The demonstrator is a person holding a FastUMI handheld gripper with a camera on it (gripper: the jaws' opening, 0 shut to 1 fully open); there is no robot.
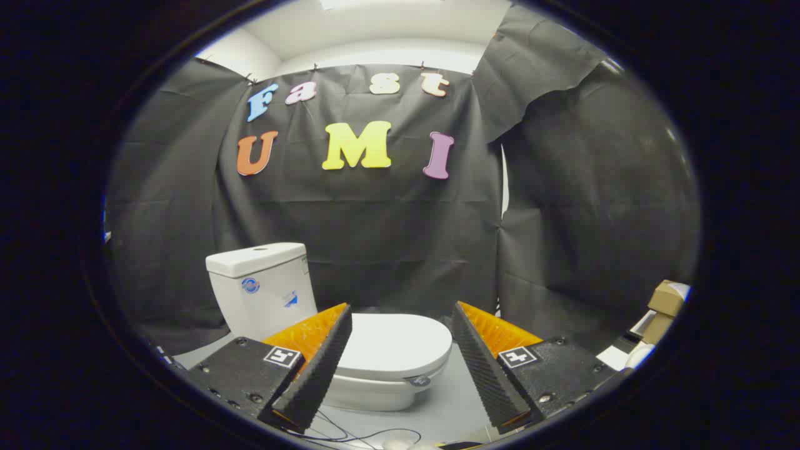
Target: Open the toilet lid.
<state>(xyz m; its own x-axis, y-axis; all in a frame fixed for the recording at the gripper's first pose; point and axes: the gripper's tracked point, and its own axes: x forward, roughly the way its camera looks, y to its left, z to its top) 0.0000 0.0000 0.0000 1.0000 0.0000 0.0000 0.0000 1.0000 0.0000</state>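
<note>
Black cloth (400, 225) hangs across the back of the booth, creased in a grid of fold lines and pinned along its top edge; a second sheet (594, 206) drapes the right side, its upper corner folded over the back one; a thin bright slit (504, 178) shows where the two sheets part; above the cloth, a white wall (375, 53) curves up to a pale ceiling with a ceiling light (369, 3) glowing at the very top; down low, the floor (447, 406) is smooth pale grey; thin dark cables (369, 434) trail across it; off at the right, cardboard boxes (665, 300) sit stacked against the cloth.
</note>
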